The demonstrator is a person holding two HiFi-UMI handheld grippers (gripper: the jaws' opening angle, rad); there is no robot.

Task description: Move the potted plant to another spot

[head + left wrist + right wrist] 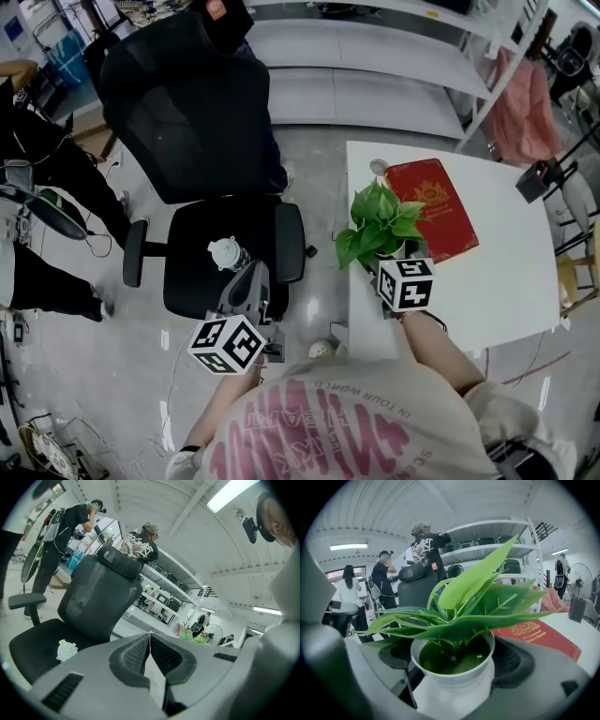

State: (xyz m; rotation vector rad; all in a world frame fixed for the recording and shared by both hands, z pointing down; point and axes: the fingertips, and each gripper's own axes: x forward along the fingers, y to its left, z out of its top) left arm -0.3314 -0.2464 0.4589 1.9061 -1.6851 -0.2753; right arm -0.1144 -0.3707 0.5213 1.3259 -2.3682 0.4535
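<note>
The right gripper (pixel 392 264) is clasping the plant (pixel 459 616) by its white pot (pixel 454 679), with its jaws spread wide against both sides. The plant is showing upright at the table's (pixel 506 281) left edge, just beside a red book (pixel 436 211). The left gripper (pixel 150 645) is hovering over a black chair (pixel 202 272), jaws pressed together on nothing.

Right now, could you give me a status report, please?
Left gripper shut, empty. Right gripper shut on potted plant. Red book just beyond it.
</note>
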